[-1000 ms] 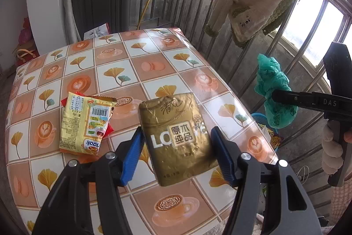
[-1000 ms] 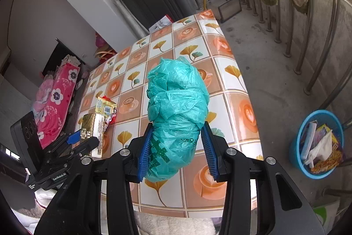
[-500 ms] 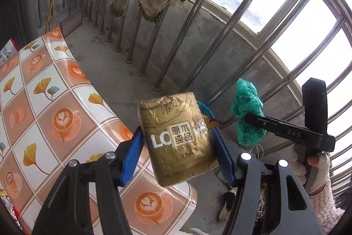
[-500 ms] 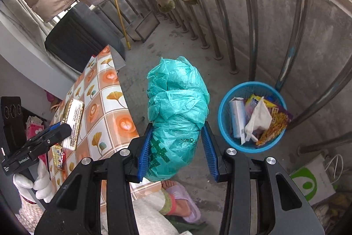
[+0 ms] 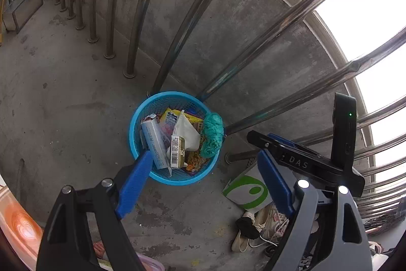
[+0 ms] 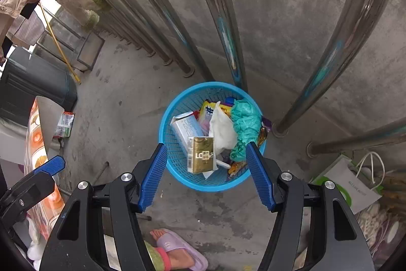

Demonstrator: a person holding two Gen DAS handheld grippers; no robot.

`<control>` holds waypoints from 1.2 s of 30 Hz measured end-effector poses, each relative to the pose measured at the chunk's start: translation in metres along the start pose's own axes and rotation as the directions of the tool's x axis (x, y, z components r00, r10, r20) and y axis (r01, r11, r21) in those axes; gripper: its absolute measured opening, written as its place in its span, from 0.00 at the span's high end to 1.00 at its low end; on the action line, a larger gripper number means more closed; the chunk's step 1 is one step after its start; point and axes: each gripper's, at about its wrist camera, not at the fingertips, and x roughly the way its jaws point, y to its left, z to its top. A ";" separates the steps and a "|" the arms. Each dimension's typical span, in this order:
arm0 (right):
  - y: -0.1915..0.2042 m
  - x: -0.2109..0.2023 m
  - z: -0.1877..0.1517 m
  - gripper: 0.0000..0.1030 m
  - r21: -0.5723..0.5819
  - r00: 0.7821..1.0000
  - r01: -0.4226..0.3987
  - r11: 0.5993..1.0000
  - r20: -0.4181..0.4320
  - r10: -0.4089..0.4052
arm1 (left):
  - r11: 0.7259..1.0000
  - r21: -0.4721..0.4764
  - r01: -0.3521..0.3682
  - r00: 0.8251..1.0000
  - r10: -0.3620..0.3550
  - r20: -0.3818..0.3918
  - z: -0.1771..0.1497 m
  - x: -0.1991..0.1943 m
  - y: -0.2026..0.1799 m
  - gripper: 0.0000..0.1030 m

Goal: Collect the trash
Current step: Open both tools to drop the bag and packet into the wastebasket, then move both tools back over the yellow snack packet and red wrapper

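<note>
- The round blue plastic mesh basket [image 6: 212,136] stands on the concrete floor against the steel railing bars, directly below and ahead of both tools, which point steeply down at it.
- The gold foil packet [image 6: 202,154] now lies inside the basket, near its front wall, long axis roughly upright in the right wrist view, leaning on a pale blue carton [image 6: 186,131].
- The crumpled teal plastic bag [image 6: 244,123] rests at the basket's right side, against the rim, beside a white wrapper.
- The left tool [image 5: 200,182] has just been opening; its blue pads stand wide apart with nothing between them.
- The right tool [image 6: 206,173] has likewise just been opening and is released, empty, framing the basket.
- Remaining trash would lie back on the patterned tabletop [image 6: 35,136], at the left edge, nearer the left tool.
</note>
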 end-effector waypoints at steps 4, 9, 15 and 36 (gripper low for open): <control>0.003 -0.014 -0.011 0.40 -0.021 0.999 -0.029 0.999 0.032 0.030 | 0.999 0.024 -0.046 0.997 0.044 0.065 -0.005 -0.020 0.007 0.20; 0.027 -0.038 -0.007 0.40 -0.085 0.993 -0.055 0.995 0.100 0.063 | 0.999 0.003 -0.039 0.986 0.038 0.164 -0.011 -0.074 0.016 0.20; 0.083 -0.081 -0.007 0.33 -0.239 0.951 -0.127 0.963 0.245 0.187 | 0.999 -0.042 -0.028 0.951 0.040 0.306 -0.045 -0.172 0.035 0.20; 0.412 -0.047 -0.186 0.39 -0.580 0.722 -0.690 0.433 -0.505 0.473 | 0.647 -0.737 -0.197 0.636 0.656 0.406 -0.378 -0.431 0.257 0.28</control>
